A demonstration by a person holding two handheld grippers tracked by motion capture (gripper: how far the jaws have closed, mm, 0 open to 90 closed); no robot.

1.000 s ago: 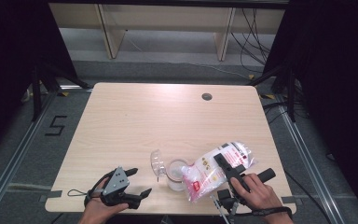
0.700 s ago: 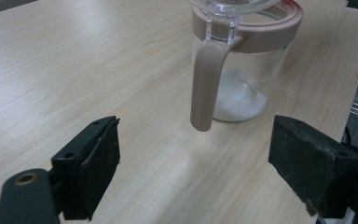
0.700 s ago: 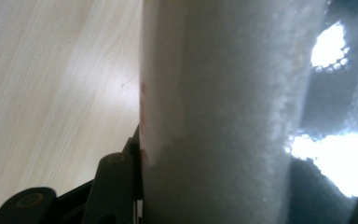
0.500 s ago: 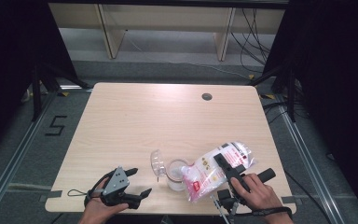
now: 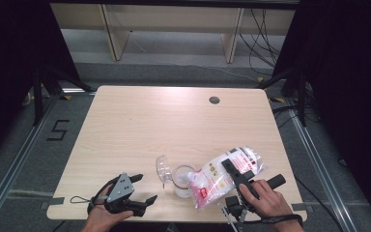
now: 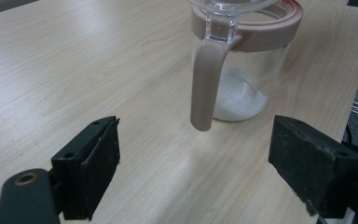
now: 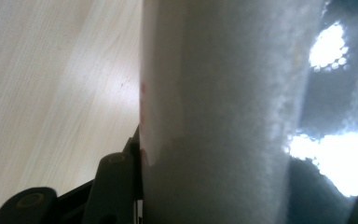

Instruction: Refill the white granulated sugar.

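Currently a person sits at a light wood bench (image 5: 140, 125), one tool per hand, mid-pour of white granules from a bag into a jar. The right tool (image 5: 235, 175), near the bench's front right corner, is clamped on a clear plastic bag (image 5: 222, 176) w/ red print, tilted so its lower end leans toward the jar; in the right gripper view the bag's white contents (image 7: 223, 116) press up close between the jaws. The glass jar (image 5: 183, 180) stands upright just left of the bag, pink rim, clear hinged lid (image 5: 163, 168) flipped open to its left, and a thin layer of white powder (image 6: 242, 95) at the bottom. The left tool (image 5: 142, 191) rests at the front left, jaws wide apart & holding nothing, pointed at the jar's pink handle (image 6: 204, 84) but not touching it. To do this step well, I'd judge: keep the bag's opening right over the jar mouth, tip slowly so grains don't spill on the bench, and bring the left tool in on the handle to steady the jar, since a light, near-empty jar could tip if the bag nudges it.
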